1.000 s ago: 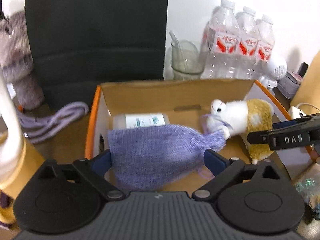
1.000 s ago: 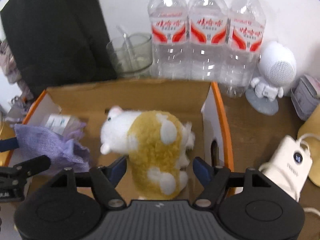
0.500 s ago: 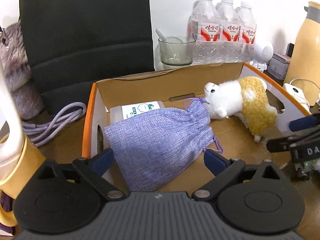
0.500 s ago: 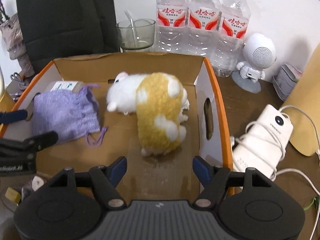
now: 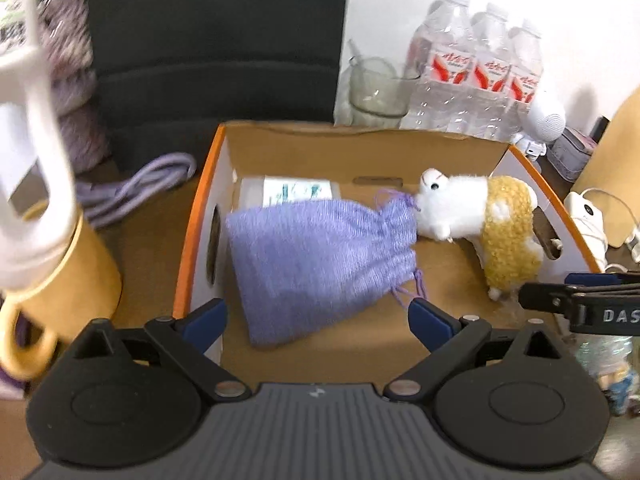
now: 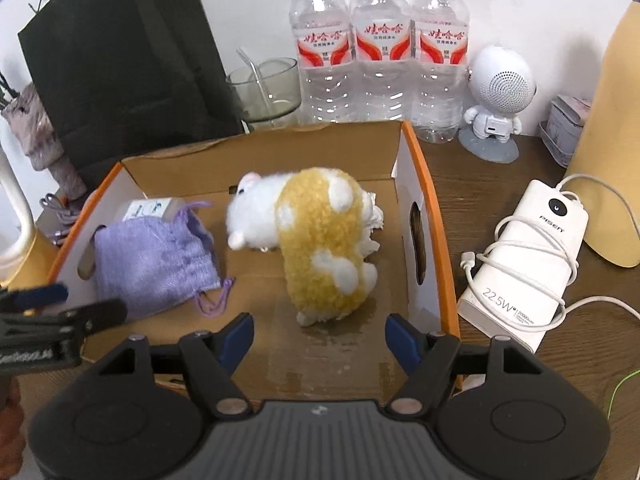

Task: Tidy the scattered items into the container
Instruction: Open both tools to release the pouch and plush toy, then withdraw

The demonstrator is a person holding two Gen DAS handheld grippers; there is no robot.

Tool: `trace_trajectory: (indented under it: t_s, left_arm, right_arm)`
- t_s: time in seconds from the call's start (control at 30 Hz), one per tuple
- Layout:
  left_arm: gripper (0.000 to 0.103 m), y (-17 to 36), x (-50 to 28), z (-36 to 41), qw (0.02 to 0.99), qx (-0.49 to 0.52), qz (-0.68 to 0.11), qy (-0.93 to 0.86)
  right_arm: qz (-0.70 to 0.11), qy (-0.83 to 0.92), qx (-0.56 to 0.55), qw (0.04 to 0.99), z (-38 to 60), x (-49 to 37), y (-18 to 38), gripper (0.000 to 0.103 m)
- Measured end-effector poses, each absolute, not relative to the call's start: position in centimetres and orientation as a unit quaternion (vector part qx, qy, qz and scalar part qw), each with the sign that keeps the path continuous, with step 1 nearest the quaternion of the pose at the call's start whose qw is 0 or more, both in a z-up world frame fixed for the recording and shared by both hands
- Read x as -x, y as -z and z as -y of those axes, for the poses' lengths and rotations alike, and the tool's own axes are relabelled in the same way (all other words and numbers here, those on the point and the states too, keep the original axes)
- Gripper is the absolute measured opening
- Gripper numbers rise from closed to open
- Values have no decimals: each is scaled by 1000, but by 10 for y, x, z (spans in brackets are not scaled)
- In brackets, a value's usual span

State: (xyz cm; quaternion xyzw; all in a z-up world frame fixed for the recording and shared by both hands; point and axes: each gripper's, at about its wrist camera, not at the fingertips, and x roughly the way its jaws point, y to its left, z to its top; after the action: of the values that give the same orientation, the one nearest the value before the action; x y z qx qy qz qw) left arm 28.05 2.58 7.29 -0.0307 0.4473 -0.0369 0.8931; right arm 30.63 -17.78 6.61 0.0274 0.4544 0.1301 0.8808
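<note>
An open cardboard box [image 5: 200, 200] [image 6: 424, 184] with orange rims holds a purple drawstring pouch [image 5: 320, 256] [image 6: 152, 260], a white and yellow plush hamster [image 5: 480, 220] [image 6: 316, 236] and a small white packet [image 5: 296, 192] [image 6: 148, 210]. My left gripper [image 5: 318, 316] is open and empty, just in front of the pouch. My right gripper [image 6: 320, 338] is open and empty, just behind the hamster's rear. Each gripper shows at the other view's edge.
Three water bottles [image 6: 380, 52], a glass cup [image 6: 268, 88] and a black bag [image 6: 120, 52] stand behind the box. A white robot speaker [image 6: 498, 96] and a white power bank with cable [image 6: 528, 260] lie right of it. A purple cable [image 5: 136, 188] lies left.
Both grippers let go of their loads and drew back: the pouch and the hamster now lie on the box floor, free of the fingers.
</note>
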Motion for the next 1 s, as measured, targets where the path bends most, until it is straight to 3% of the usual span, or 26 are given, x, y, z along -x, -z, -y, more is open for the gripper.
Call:
trace_trajectory:
  t_s: [0.2, 0.33, 0.4, 0.5, 0.73, 1.0]
  left_arm:
    - [99, -102, -265, -21, 878, 38, -475, 45]
    - [103, -146, -240, -15, 906, 18, -421, 40]
    - [103, -162, -223, -12, 923, 2, -384, 33]
    - [103, -167, -194, -8, 946, -15, -323, 24]
    - [103, -138, -130, -9, 976, -18, -213, 38]
    - [103, -62, -93, -36, 967, -46, -246, 52]
  right_arm:
    - [-440, -130, -12, 888, 169, -289, -90, 76]
    - [-416, -131, 11, 900, 174, -272, -125, 78]
    - [-390, -131, 22, 911, 179, -259, -147, 86]
    - [-351, -137, 26, 926, 187, -236, -164, 87]
    - [-256, -170, 54, 950, 187, -167, -142, 87]
    - [-265, -310, 81, 910, 164, -95, -73, 83]
